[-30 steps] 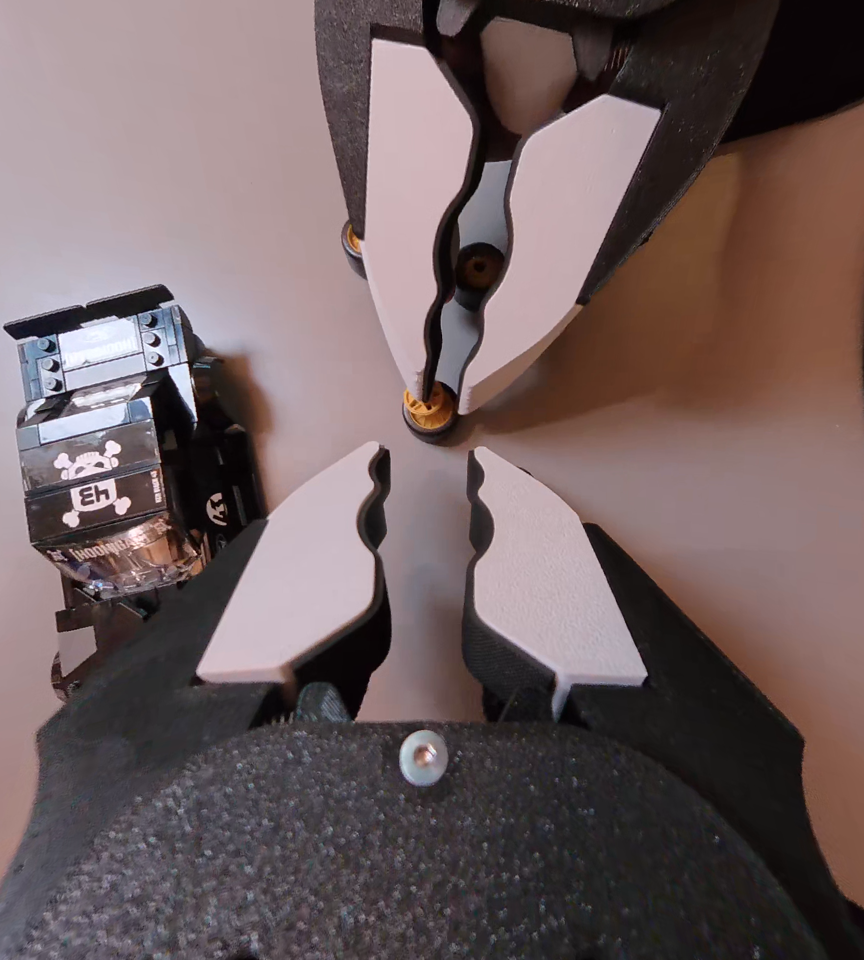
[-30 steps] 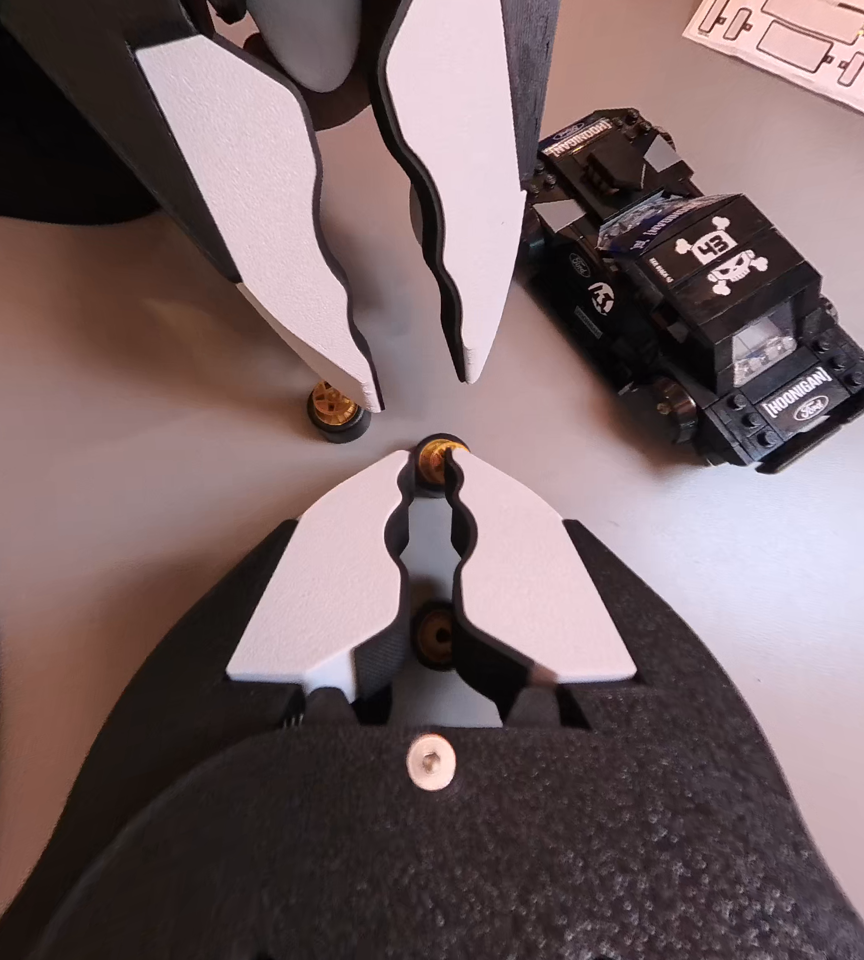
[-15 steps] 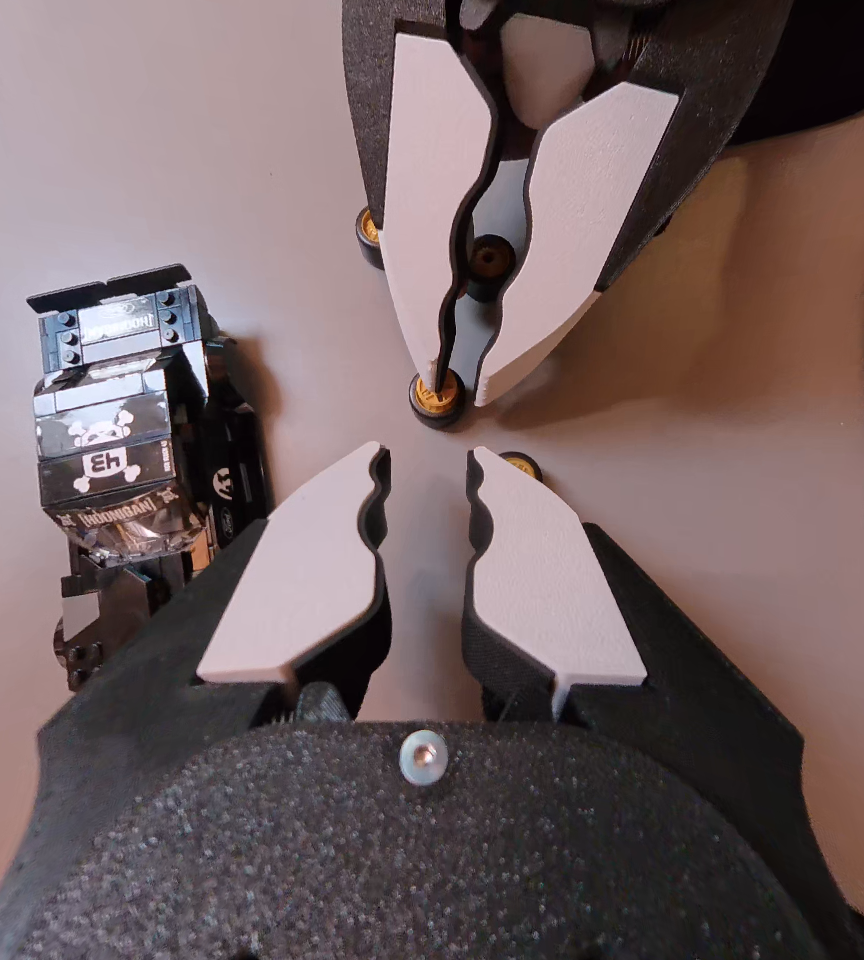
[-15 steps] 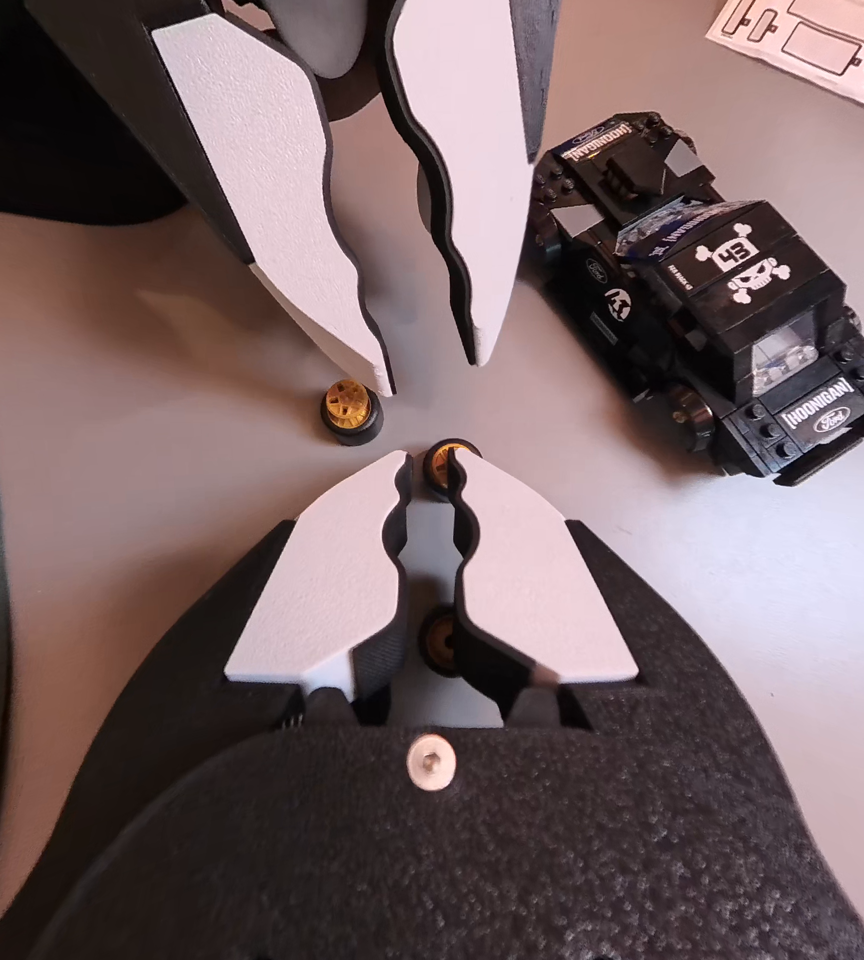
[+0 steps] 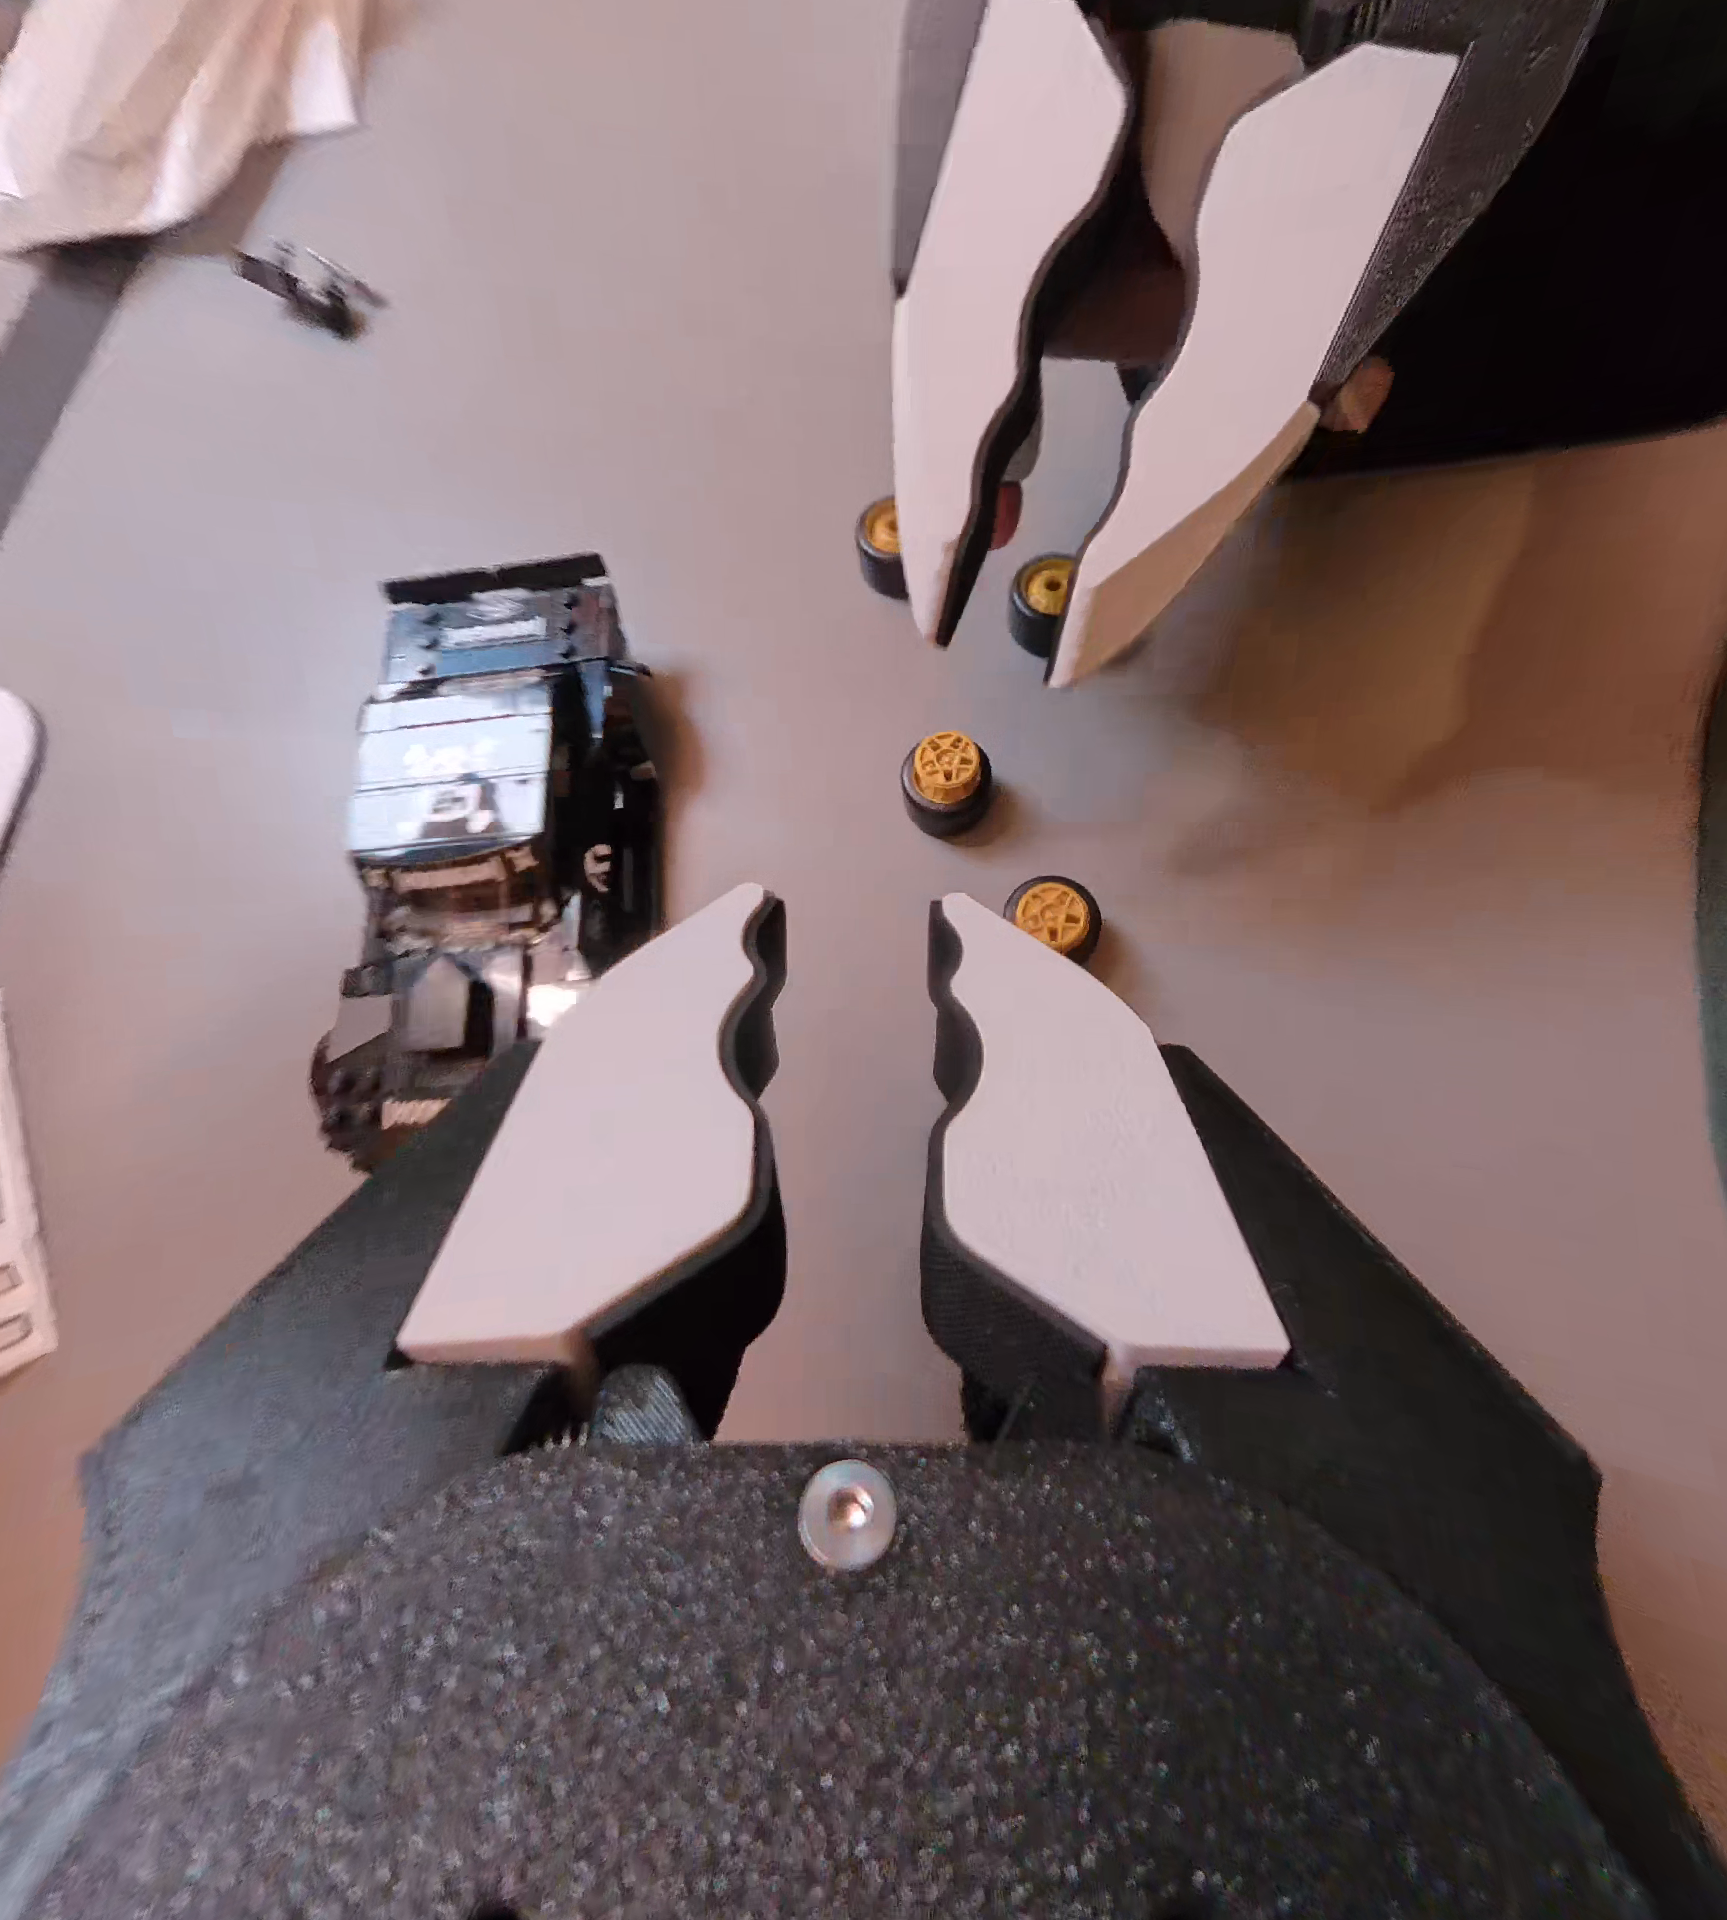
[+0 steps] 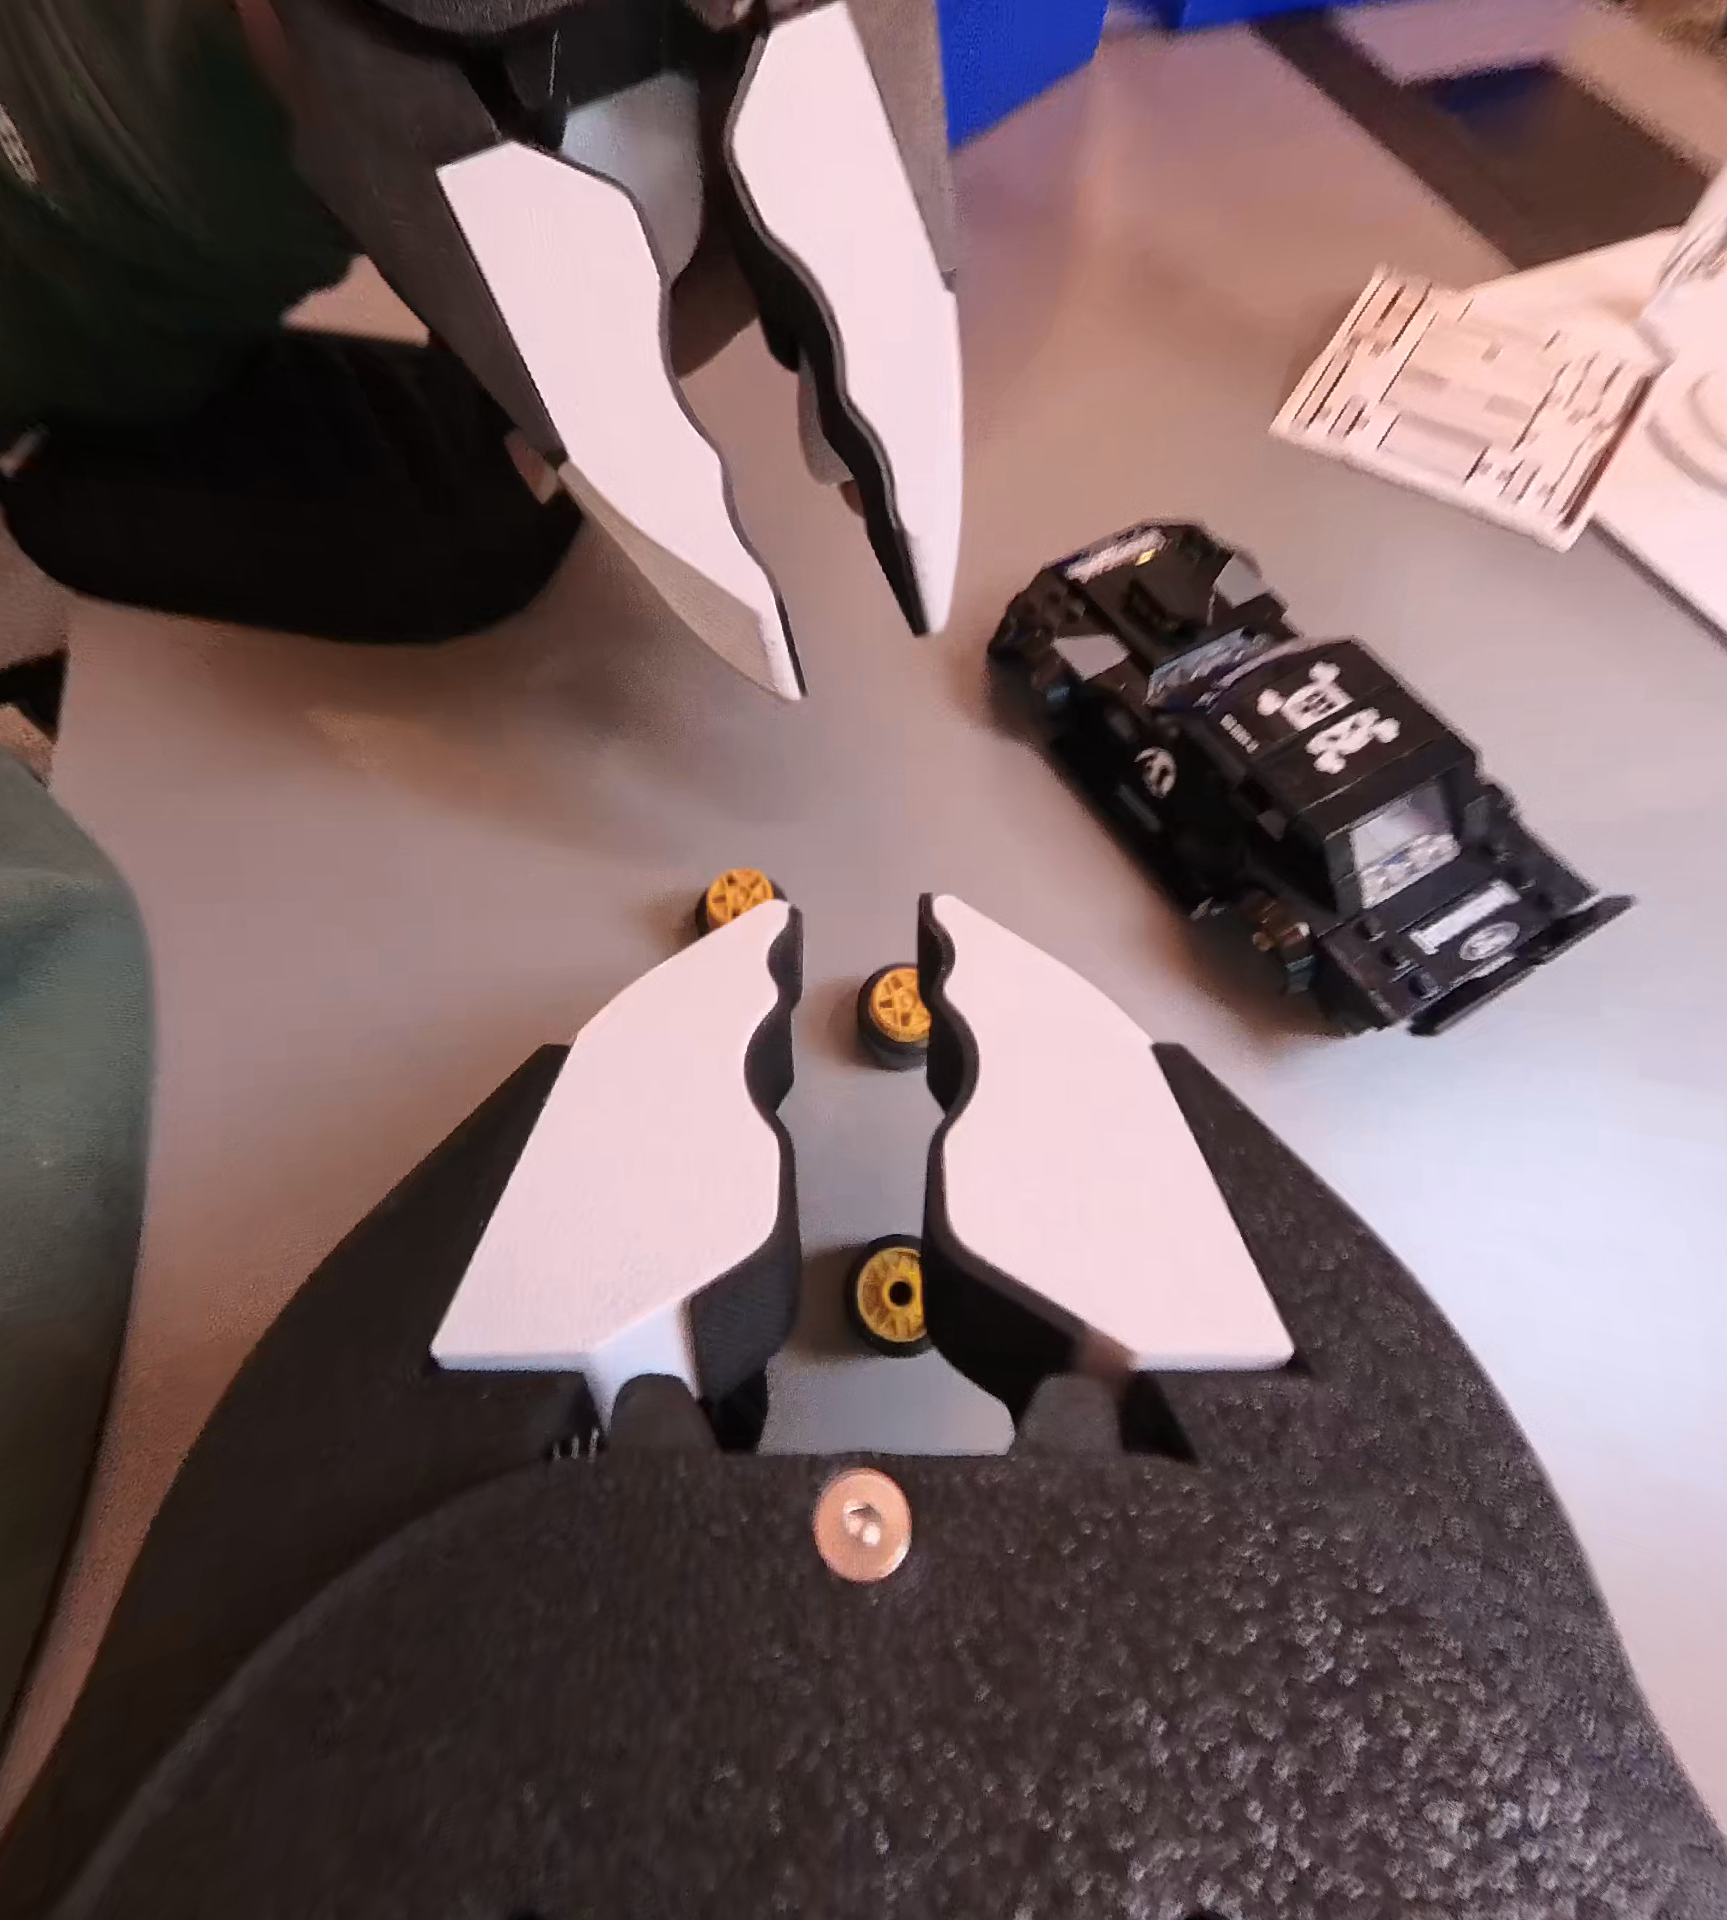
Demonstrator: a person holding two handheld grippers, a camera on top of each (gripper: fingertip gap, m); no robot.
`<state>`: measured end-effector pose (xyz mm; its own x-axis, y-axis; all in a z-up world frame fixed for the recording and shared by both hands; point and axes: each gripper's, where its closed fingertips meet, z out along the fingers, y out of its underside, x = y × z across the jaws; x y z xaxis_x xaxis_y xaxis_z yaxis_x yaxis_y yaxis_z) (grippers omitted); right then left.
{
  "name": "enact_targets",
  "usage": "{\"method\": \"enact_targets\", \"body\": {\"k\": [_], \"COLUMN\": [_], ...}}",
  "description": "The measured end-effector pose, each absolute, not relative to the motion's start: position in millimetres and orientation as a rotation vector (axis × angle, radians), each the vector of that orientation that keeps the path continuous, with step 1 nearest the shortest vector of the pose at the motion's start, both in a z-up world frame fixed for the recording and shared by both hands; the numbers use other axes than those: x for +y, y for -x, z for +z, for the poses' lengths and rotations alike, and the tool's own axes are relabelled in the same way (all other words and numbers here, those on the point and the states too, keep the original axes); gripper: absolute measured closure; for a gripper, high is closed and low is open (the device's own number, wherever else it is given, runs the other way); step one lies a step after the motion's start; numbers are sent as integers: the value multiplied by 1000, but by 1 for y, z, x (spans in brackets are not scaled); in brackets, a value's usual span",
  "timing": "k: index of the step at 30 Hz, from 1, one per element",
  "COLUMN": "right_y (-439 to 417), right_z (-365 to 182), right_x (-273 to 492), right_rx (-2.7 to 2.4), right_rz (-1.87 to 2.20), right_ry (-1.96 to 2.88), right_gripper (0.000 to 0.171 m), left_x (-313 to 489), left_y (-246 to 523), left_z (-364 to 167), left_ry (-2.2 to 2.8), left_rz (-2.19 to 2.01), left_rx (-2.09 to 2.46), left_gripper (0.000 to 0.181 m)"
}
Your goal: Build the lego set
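The black car body (image 6: pixel 1316 790) lay on the grey worktop (image 6: pixel 423 831), largely assembled: roof, windscreen and printed panels were in place, and the body rested without its wheels. Four gold-hubbed wheels remained loose on the worktop beside it. In the left wrist view, one wheel (image 5: pixel 946 781) stood between the two tools, a second wheel (image 5: pixel 1054 920) lay just beside the tip of the left tool (image 5: pixel 857 925), a third wheel (image 5: pixel 1040 613) sat between the fingers of the right tool (image 5: pixel 1004 649), and a fourth wheel (image 5: pixel 880 542) was partly hidden behind that tool's finger.

Both tools were released and carried nothing; in each wrist view bare worktop showed between the parted fingers. In the right wrist view the right tool (image 6: pixel 857 925) hovered over the wheels, with one wheel (image 6: pixel 895 1013) visible in its gap but not gripped.

A printed sheet (image 6: pixel 1461 416) lay at the far side of the worktop, and a small dark piece (image 5: pixel 308 291) lay near a white cloth (image 5: pixel 142 114); whether that piece belonged to the build could not be told.

Judged from this arrangement, the bodywork was essentially complete and fitting the four wheels was the main step left. The axles could not be seen clearly.
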<state>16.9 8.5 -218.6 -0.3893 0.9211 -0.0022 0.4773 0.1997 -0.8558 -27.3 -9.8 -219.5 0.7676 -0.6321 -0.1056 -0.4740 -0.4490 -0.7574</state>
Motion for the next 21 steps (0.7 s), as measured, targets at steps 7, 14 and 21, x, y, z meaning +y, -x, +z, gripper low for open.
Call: {"method": "enact_targets", "body": {"k": [7, 14, 21], "right_y": [-37, -55, -49], "right_z": [-177, -184, -195], "right_x": [46, 83, 81], "right_rx": [-1600, -1431, -1490], "right_rz": [1168, 1120, 1028], "right_ry": [1295, 1435, 1465], "right_gripper": [142, 142, 146], "left_x": [-58, -153, -210], "left_y": [108, 265, 299], "left_z": [-131, -96, -211], "left_ry": [1899, 2016, 2618], "left_rz": [-49, 335, 141], "left_rx": [412, 54, 488], "left_gripper": [171, 181, 165]}}
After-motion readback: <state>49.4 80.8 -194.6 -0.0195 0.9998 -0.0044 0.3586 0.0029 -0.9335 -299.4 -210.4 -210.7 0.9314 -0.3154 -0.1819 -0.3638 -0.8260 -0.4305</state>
